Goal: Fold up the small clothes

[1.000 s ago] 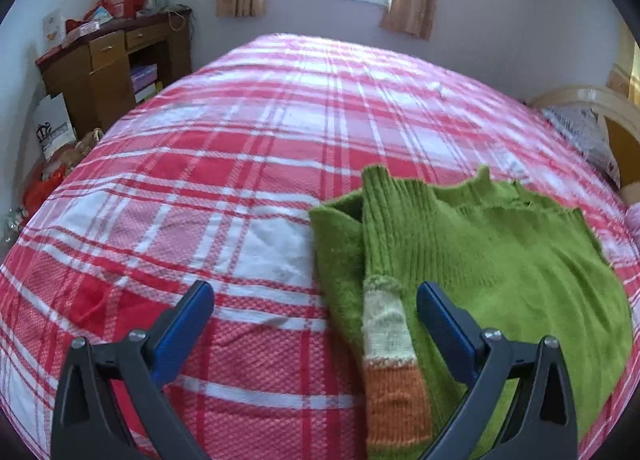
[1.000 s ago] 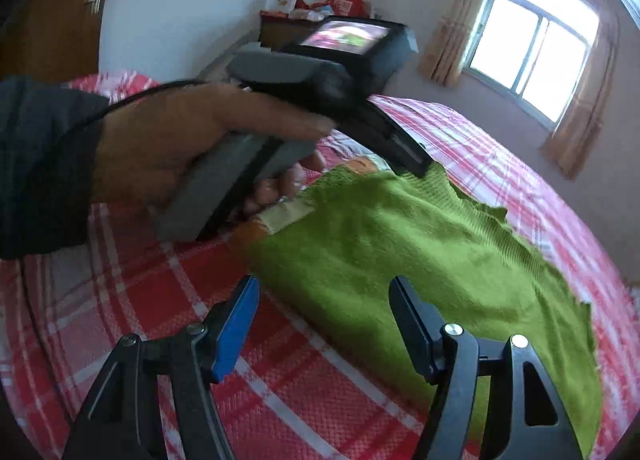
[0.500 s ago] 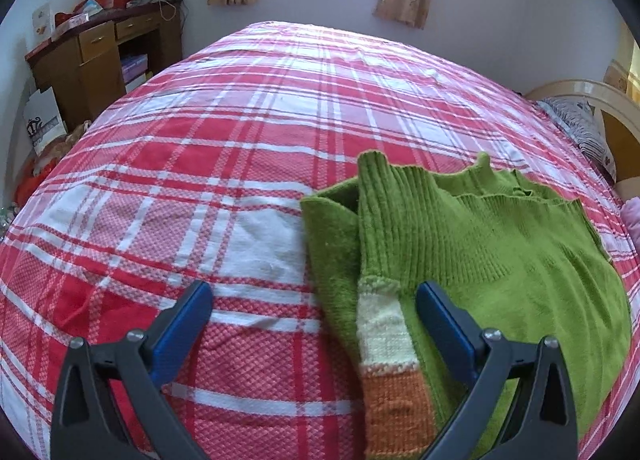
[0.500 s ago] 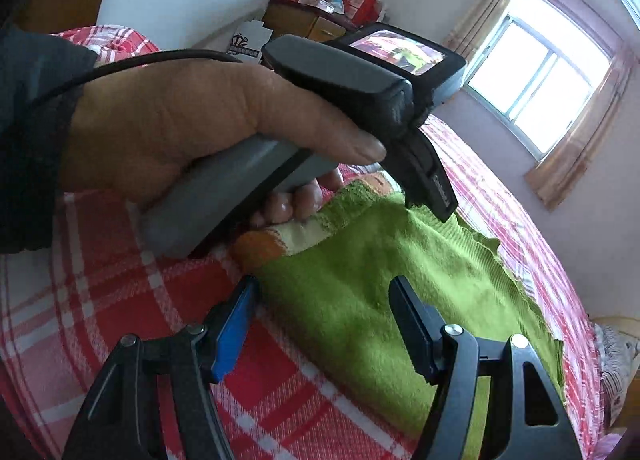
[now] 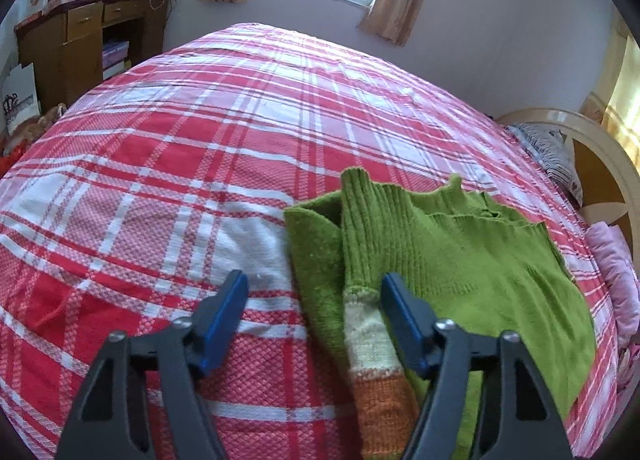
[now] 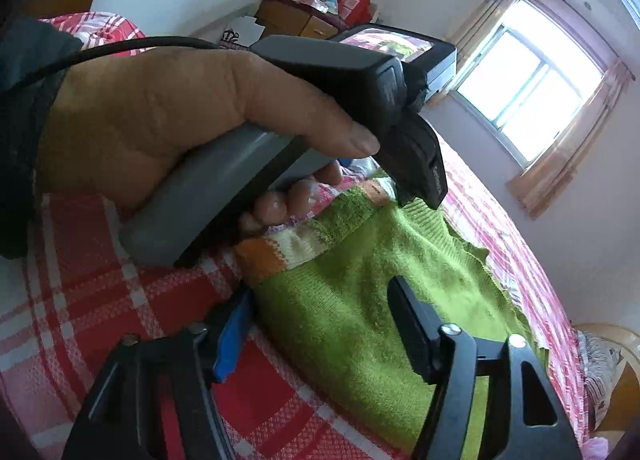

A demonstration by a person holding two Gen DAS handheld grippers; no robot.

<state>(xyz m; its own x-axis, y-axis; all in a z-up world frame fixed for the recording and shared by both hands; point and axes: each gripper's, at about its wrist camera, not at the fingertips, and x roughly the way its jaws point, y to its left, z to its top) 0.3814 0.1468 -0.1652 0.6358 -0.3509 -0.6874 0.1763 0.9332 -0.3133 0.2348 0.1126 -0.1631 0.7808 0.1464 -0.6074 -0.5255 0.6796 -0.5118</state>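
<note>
sweater (image 5: pixel 460 260): green knit, lies on red plaid bedspread (image 5: pixel 180 163), striped sleeve folded over body
l gripper (image 5: pixel 314 292): jaws wide apart, empty, straddling sleeve cuff
r gripper (image 6: pixel 320 300): jaws wide, empty, over sweater edge

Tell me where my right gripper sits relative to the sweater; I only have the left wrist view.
Observer: The right gripper is open, and its fingers straddle the near edge of the green sweater.
Operator: Give me each finger's position.
Observer: One finger is over the plaid bedspread and the other is over the knit. I cannot tell whether either touches.
Operator: Report what is near it.
Observer: Your left hand, gripping its handle, hovers close over the striped cuff.
</note>
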